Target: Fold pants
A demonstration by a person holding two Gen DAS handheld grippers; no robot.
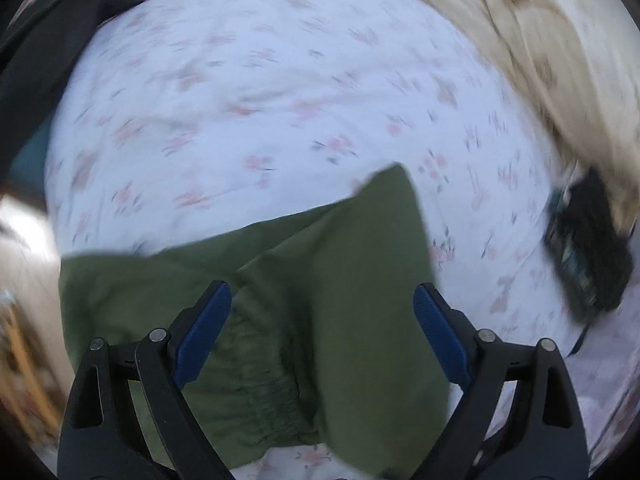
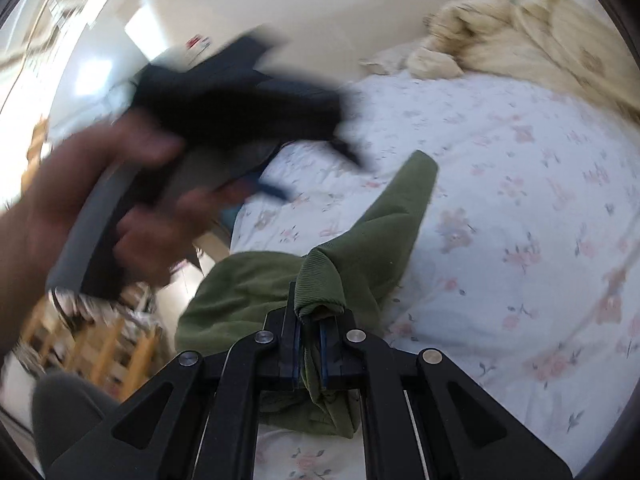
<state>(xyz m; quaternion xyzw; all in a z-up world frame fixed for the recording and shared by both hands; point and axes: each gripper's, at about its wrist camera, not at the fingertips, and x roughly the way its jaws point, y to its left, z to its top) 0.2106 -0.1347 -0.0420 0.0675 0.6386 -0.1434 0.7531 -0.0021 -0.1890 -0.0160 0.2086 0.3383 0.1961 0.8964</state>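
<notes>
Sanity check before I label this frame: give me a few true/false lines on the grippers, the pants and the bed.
1. The right gripper is shut on the green pants, at a ribbed cuff. True.
2. The left gripper is clamped on the pants. False: its jaws stand wide open above the green pants, with nothing between the pads.
3. The pants lie on a floral bedsheet. True.
4. The sheet is plain grey. False: it is white with small pink flowers.
5. A cream blanket is bunched at the far side of the bed. True.
6. The pants are blue jeans. False: they are olive green soft fabric.
</notes>
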